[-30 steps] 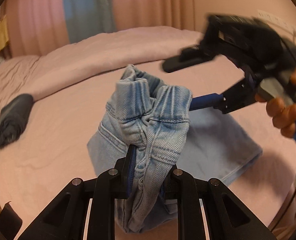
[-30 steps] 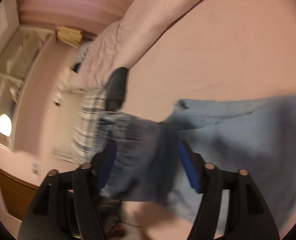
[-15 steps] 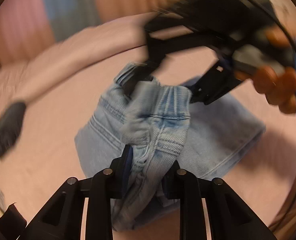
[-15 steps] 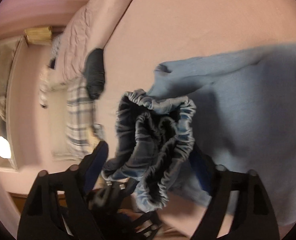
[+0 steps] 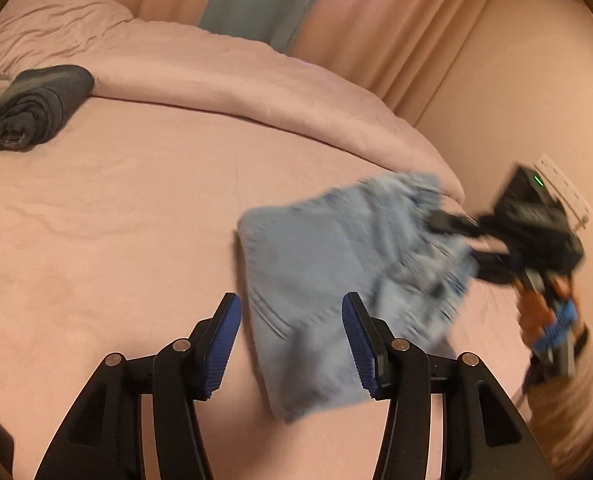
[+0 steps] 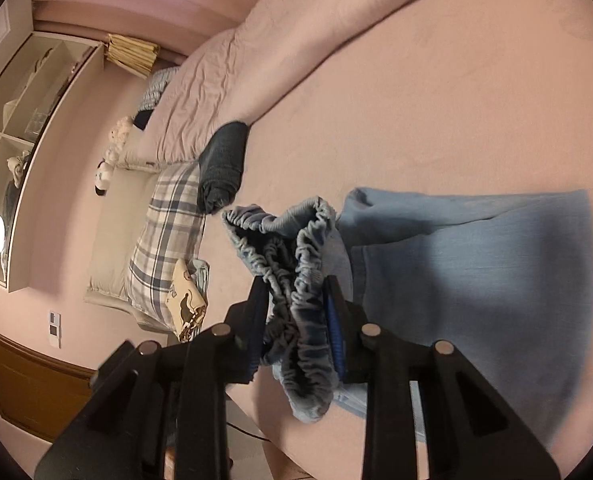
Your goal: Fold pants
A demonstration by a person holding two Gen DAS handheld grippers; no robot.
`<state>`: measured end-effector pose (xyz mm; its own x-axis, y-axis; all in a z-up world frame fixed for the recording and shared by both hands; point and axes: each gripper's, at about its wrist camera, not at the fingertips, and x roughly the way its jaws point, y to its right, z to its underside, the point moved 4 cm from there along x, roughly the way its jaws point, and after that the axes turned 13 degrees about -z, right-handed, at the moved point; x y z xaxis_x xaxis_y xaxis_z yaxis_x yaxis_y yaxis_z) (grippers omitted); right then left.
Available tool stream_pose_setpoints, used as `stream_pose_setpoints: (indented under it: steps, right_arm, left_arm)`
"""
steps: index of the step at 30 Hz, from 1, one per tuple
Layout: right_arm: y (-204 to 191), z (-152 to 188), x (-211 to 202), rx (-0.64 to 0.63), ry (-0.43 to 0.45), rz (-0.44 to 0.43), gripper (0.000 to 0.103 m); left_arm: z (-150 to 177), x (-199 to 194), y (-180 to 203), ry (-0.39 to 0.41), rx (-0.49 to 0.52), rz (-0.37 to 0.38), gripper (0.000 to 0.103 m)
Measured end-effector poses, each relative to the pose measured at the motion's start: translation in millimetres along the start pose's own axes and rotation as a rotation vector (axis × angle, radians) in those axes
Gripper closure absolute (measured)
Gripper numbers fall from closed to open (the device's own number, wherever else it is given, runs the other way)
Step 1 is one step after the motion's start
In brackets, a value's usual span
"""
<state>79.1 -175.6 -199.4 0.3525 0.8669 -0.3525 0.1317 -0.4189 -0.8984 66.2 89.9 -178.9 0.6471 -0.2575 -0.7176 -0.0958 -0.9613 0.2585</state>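
Note:
The light blue denim pants lie partly folded on the pink bed. My left gripper is open and empty, its blue pads on either side of the pants' near edge. My right gripper is shut on the bunched elastic waistband and holds it raised above the bed; the legs lie flat to the right. The right gripper also shows in the left wrist view, blurred, at the pants' right end.
A folded dark garment lies at the bed's far left, beside a plaid pillow. A rolled pink duvet runs along the back. Curtains and a wall stand behind; shelves are at the left.
My left gripper opened and let go of the waistband. My right gripper closed on the waistband and took it over, pulling it to the right.

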Motion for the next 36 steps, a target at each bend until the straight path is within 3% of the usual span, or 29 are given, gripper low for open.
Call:
stream_pose_setpoints:
  steps: [4, 9, 15, 17, 19, 20, 22, 24, 26, 28, 30, 32, 34, 36]
  right_arm:
    - [16, 9, -43, 0.041, 0.077, -0.025, 0.076]
    - [53, 16, -73, 0.133, 0.154, -0.011, 0.076]
    - [101, 25, -81, 0.219, 0.158, 0.030, 0.076]
    - [115, 25, -80, 0.210, 0.145, 0.094, 0.076]
    - [125, 26, -81, 0.247, 0.147, 0.061, 0.072]
    - [126, 26, -84, 0.249, 0.147, 0.086, 0.063]
    - [116, 26, -91, 0.204, 0.152, 0.167, 0.064]
    - [96, 20, -106, 0.090, 0.193, 0.353, 0.058]
    - [68, 13, -114, -0.040, 0.232, 0.451, 0.058]
    - [32, 7, -107, -0.174, 0.220, 0.415, 0.058]
    - [9, 2, -88, -0.276, 0.174, 0.415, 0.067]
    - [3, -2, -69, -0.323, 0.139, 0.434, 0.080]
    - [7, -7, -49, -0.338, 0.089, 0.444, 0.083]
    - [22, -10, -26, -0.375, 0.019, 0.563, 0.088]
  left_arm:
    - [-12, 24, 24, -0.027, 0.022, 0.028, 0.052]
    - [-9, 65, 68, -0.080, 0.144, -0.009, 0.052]
    - [4, 104, 81, -0.166, 0.249, -0.098, 0.052]
    - [8, 110, 82, -0.176, 0.274, -0.112, 0.052]
    - [10, 113, 82, -0.181, 0.289, -0.115, 0.052]
    - [9, 111, 81, -0.181, 0.289, -0.115, 0.052]
    - [8, 102, 77, -0.181, 0.272, -0.109, 0.052]
    - [6, 89, 69, -0.156, 0.242, -0.097, 0.052]
    - [8, 72, 58, -0.125, 0.198, -0.076, 0.052]
    - [16, 52, 47, -0.107, 0.150, -0.047, 0.052]
    - [25, 42, 41, -0.106, 0.129, -0.038, 0.052]
    - [35, 41, 42, -0.108, 0.128, -0.046, 0.052]
    - [45, 46, 48, -0.140, 0.146, -0.040, 0.052]
    - [65, 56, 50, -0.185, 0.164, -0.065, 0.055]
